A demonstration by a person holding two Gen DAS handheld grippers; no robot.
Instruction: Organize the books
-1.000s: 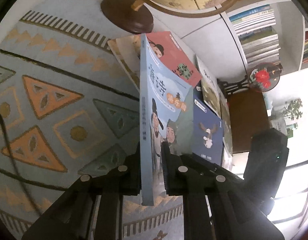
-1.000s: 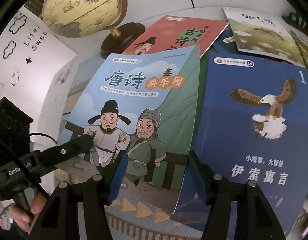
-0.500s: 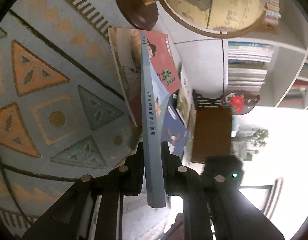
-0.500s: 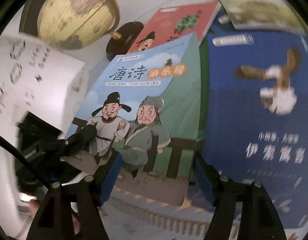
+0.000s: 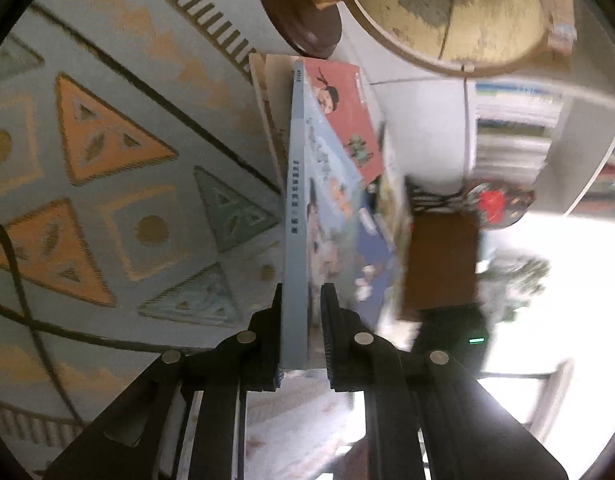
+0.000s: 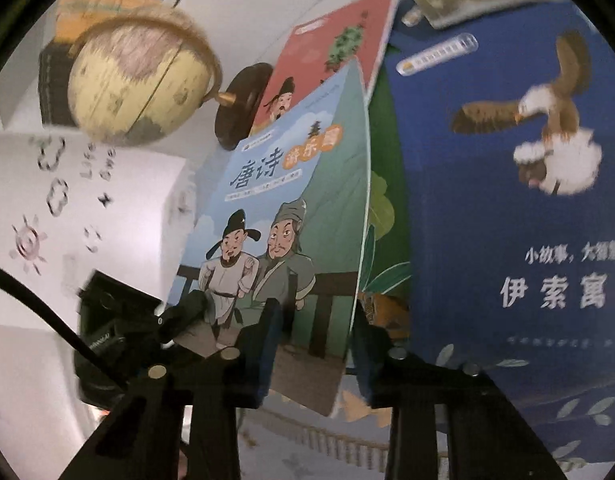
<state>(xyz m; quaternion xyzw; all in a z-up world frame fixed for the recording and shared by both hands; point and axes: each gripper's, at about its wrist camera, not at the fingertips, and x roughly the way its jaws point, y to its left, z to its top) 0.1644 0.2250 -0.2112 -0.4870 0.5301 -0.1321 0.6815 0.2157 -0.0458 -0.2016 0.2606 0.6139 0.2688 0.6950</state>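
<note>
The left gripper (image 5: 301,332) pinches the spine end of the light blue book (image 5: 297,240), which stands on edge between its fingers. Left of those fingers lies open patterned rug (image 5: 107,160). Past the fingertips stands a globe (image 5: 459,8). The right gripper (image 6: 313,344) is closing, and the book's lower corner sits between its fingers; whether the pads touch it is unclear. Its cover reads "唐诗". Right of them lies a dark blue book (image 6: 507,200) reading "伊索寓言". A red book (image 6: 327,60) lies beyond.
</note>
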